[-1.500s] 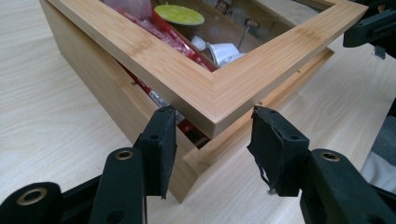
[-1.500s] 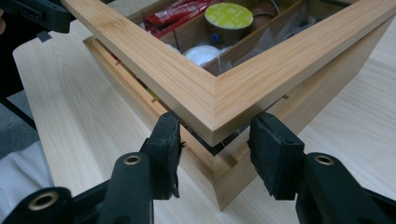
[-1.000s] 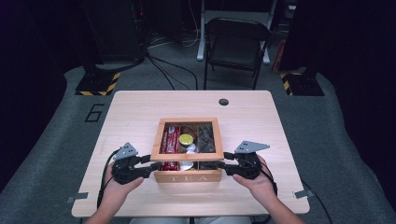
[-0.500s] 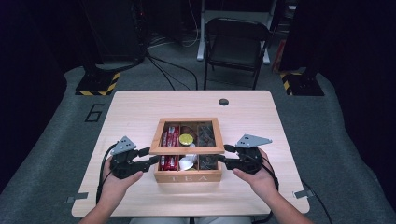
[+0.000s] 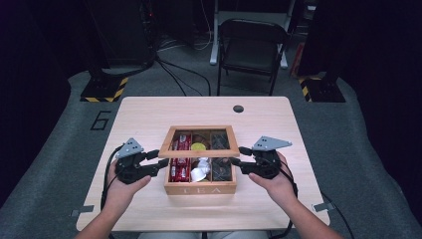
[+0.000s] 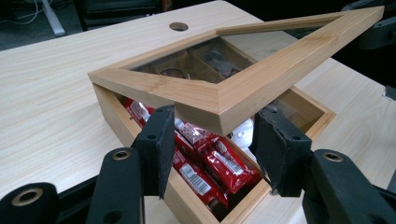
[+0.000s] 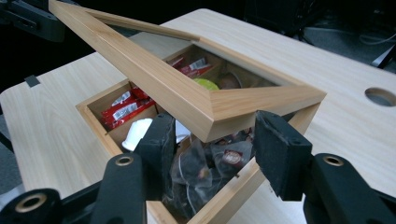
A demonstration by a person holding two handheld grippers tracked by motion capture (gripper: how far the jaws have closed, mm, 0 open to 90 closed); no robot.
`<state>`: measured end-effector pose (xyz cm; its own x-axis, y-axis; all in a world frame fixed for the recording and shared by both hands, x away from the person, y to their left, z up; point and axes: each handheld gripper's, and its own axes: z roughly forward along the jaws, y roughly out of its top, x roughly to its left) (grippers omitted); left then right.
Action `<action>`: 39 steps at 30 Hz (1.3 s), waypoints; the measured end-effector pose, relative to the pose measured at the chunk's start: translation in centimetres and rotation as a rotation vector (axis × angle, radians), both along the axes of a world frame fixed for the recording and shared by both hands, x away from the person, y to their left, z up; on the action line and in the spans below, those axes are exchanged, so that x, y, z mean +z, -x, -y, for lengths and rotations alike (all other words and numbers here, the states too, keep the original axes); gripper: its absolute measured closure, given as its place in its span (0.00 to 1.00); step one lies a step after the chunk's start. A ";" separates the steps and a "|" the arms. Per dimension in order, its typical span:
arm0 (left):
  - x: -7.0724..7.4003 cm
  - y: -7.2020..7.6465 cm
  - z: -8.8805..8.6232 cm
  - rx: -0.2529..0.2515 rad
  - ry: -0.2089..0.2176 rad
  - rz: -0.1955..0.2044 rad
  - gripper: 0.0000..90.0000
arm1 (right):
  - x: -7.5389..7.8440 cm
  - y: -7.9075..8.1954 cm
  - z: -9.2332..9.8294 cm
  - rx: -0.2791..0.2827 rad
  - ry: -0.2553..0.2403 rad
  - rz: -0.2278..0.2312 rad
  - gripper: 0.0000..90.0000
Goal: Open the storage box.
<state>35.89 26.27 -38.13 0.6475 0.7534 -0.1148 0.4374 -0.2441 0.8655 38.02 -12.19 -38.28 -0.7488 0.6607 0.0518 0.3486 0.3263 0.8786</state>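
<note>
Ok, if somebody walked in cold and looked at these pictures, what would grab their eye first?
Probably the wooden tea box at the table's near middle, its glass-paned lid tilted up at the front. The left gripper and right gripper each straddle a front corner of that lid. Inside, red snack packets fill the left compartments, with clear bagged tea at the right.
</note>
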 end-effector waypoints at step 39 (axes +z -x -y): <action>4.1 -3.3 0.5 0.037 -0.041 0.085 0.58 | 2.1 -4.3 -1.6 -0.101 0.042 0.080 0.57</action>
<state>39.18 25.76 -34.05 0.6255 0.7797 -0.0291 0.3720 -0.2652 0.8895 42.33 -10.63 -36.14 -0.6792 0.7331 -0.0347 0.3105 0.3300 0.8915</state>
